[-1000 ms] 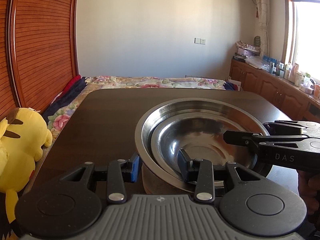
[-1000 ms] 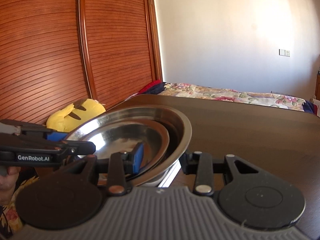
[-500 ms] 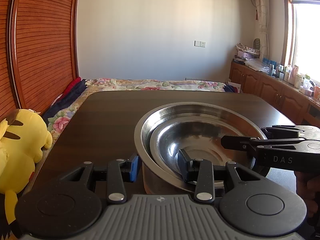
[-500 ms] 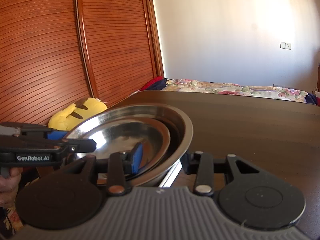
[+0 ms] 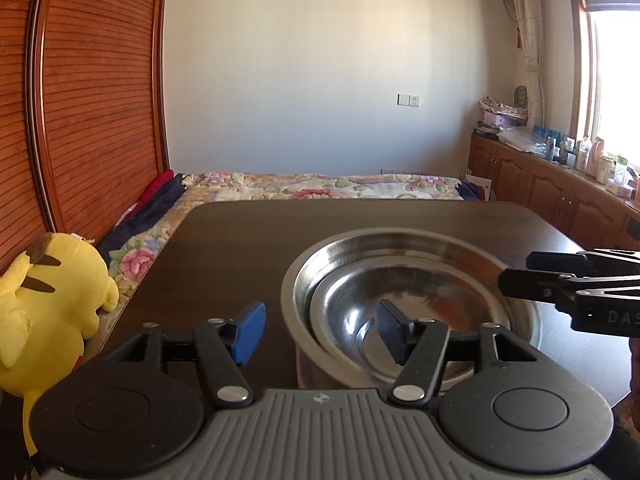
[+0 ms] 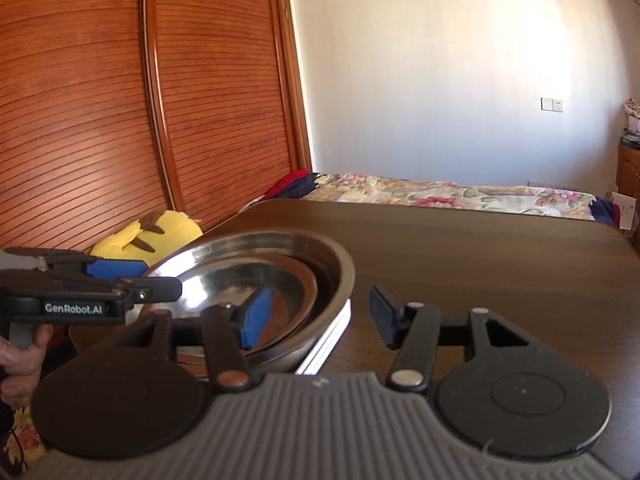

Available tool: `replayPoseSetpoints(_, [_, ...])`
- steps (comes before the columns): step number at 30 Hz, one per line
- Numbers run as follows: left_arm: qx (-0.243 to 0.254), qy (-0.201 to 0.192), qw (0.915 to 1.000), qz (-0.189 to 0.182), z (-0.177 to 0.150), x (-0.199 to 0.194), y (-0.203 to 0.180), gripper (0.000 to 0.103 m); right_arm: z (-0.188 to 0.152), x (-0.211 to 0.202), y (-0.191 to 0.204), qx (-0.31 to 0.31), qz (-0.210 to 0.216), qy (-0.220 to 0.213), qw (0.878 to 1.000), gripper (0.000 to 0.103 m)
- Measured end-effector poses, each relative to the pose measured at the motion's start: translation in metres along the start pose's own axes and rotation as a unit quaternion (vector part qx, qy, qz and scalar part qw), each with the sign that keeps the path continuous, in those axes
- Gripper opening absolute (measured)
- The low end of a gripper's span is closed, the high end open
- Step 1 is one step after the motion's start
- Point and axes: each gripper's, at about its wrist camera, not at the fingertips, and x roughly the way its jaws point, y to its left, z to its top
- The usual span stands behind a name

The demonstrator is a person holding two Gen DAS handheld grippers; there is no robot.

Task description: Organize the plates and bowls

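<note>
Dark wood tabletop [image 5: 248, 248] fills the foreground of a bedroom, with a floral bed [image 5: 320, 184] beyond its far edge and a yellow plush toy [image 5: 48, 300] at its left side. Near the front edge sits a large steel bowl [image 5: 516, 280] with a smaller steel bowl [image 5: 348, 304] nested inside it; in the right wrist view the stack seems to rest on something flat and white [image 6: 328, 340], probably plates, though too little shows to be sure.

The left claw [image 5: 320, 332] has just been opening: its fingers stand apart, straddling the near rim of the bowls without pressing on it. The right claw [image 6: 316, 320] has likewise been spreading, one finger inside the bowls, the other outside the rim, with clear gaps on both sides.

Judging from this, the stacking step is at its release, the nested bowls set down and let go. The next move likely calls for drawing both claws back off the rim without nudging the stack.
</note>
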Motion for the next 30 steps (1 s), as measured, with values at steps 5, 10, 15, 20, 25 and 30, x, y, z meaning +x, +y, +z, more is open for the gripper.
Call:
replayPoseSetpoints(5, [0.009, -0.014, 0.9998, -0.006, 0.008, -0.007, -0.011, 0.08, 0.004, -0.013, -0.005, -0.004, -0.021, -0.015, 1.0, 0.065])
replayPoseSetpoints(10, [0.015, -0.027, 0.9995, -0.011, 0.015, -0.012, -0.023, 0.094, 0.004, -0.023, -0.013, 0.008, -0.043, -0.027, 0.999, 0.076])
replayPoseSetpoints(15, [0.022, -0.042, 0.9988, -0.009, 0.021, -0.017, -0.037, 0.102, 0.005, -0.033, -0.022, 0.013, -0.079, -0.045, 0.996, 0.101])
replayPoseSetpoints(20, [0.019, -0.043, 0.9988, -0.013, 0.024, -0.019, -0.048, 0.102, 0.004, -0.043, -0.029, 0.027, -0.1, -0.048, 0.993, 0.103])
replayPoseSetpoints(25, [0.024, -0.04, 0.9989, 0.004, 0.025, -0.018, -0.061, 0.102, 0.004, -0.05, -0.028, 0.028, -0.13, -0.052, 0.99, 0.103])
replayPoseSetpoints(30, [0.03, -0.039, 0.9987, 0.011, 0.027, -0.019, -0.07, 0.102, 0.005, -0.055, -0.027, 0.025, -0.154, -0.057, 0.986, 0.103])
